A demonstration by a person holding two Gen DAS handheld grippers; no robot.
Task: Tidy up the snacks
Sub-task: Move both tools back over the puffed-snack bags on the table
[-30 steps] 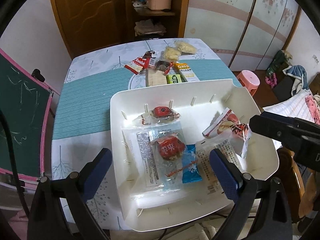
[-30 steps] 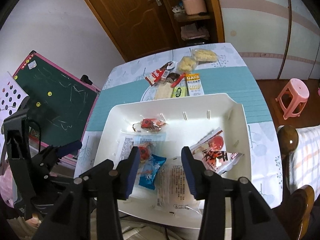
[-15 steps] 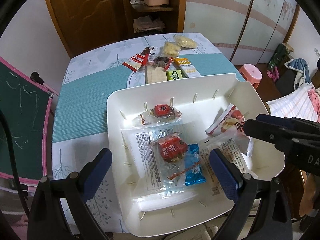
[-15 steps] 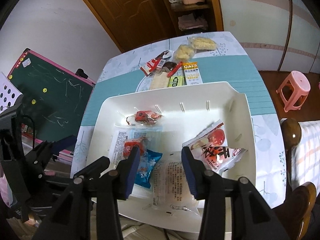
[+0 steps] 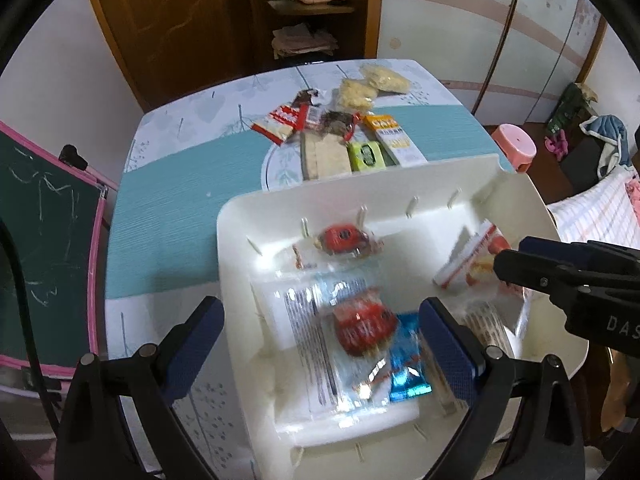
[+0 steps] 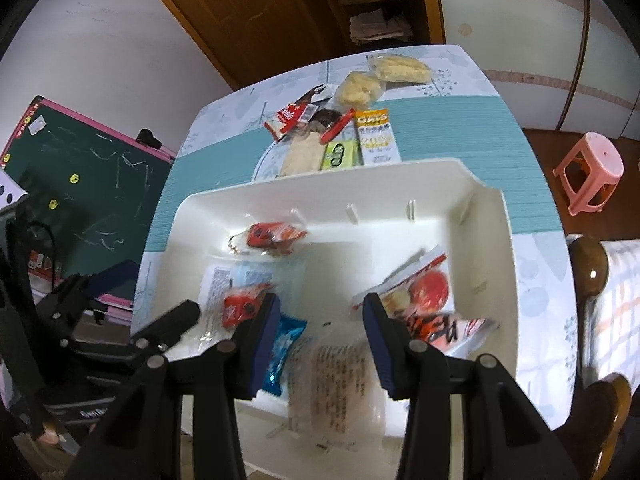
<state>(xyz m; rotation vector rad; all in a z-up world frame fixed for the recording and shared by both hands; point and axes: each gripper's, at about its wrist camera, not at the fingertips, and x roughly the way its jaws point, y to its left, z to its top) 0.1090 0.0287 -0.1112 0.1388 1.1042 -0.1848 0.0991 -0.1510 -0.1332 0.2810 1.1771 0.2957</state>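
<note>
Hand-held gripper [image 6: 318,332] hovers open over roughly six blurred snack packets [image 6: 272,236].

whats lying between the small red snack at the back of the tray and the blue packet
In the left wrist view, a clear wrapper with a red snack lies between the small red snack and the blue packet.

You see a white tray [image 5: 240,240] on a worktop [image 5: 168,208] with a teal ribbed band and a pale leaf print. In the tray lie red wrapped snacks [image 5: 364,330], one shiny blue packet [image 5: 408,376] and a clear bag [image 6: 340,384] with dark print. Your claws have black arms and dark blue pads [image 5: 448,344]. The chalkboard [image 6: 88,184] is green with a pink frame, the stool [image 6: 590,172] pink.
</note>
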